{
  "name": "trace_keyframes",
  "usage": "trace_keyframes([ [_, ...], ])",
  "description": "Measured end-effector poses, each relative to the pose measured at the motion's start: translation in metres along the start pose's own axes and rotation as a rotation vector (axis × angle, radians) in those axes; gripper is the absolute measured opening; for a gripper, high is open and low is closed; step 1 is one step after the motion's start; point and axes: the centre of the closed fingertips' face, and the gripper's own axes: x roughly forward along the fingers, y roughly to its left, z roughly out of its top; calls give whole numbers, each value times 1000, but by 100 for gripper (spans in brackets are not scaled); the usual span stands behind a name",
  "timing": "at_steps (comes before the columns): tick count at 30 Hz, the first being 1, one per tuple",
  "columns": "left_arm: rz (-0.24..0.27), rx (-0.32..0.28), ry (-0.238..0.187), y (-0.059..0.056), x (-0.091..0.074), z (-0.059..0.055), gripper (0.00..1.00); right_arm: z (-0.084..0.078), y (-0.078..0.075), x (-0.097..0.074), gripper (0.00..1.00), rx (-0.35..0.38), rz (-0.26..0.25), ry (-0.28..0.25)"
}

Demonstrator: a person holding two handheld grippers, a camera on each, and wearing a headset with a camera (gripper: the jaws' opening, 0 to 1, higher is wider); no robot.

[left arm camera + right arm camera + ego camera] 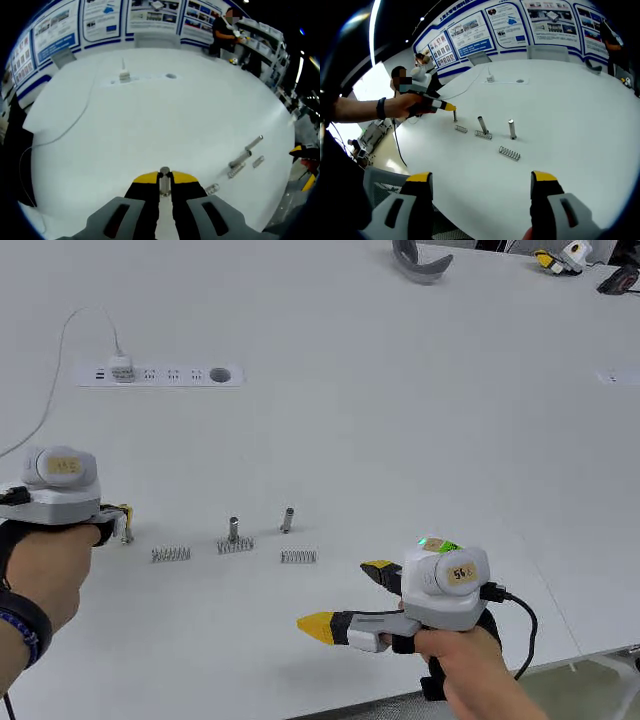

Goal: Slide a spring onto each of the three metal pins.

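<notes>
White tabletop (400, 440): power strip (160, 374) far left; nearer, left pin (233, 529) and right pin (287, 519) stand upright, with left spring (171, 554), middle spring (236, 545) and right spring (298, 556) lying in a row.

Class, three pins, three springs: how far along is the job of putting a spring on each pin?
Done: nothing. The left spring, middle spring and right spring lie flat on the table. In hand: the left gripper is shut on the left pin; the right gripper is open, empty. Left: all three springs, with the middle pin and right pin bare.

yellow-tipped hand-held gripper (345, 597), maybe blue wristband (22, 628)
</notes>
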Motion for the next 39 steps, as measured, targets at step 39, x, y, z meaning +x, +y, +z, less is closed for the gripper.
trace_keyframes([
  [39, 5, 60, -19, -8, -11, -9, 7, -6, 8, 0, 81, -11, 15, 17],
])
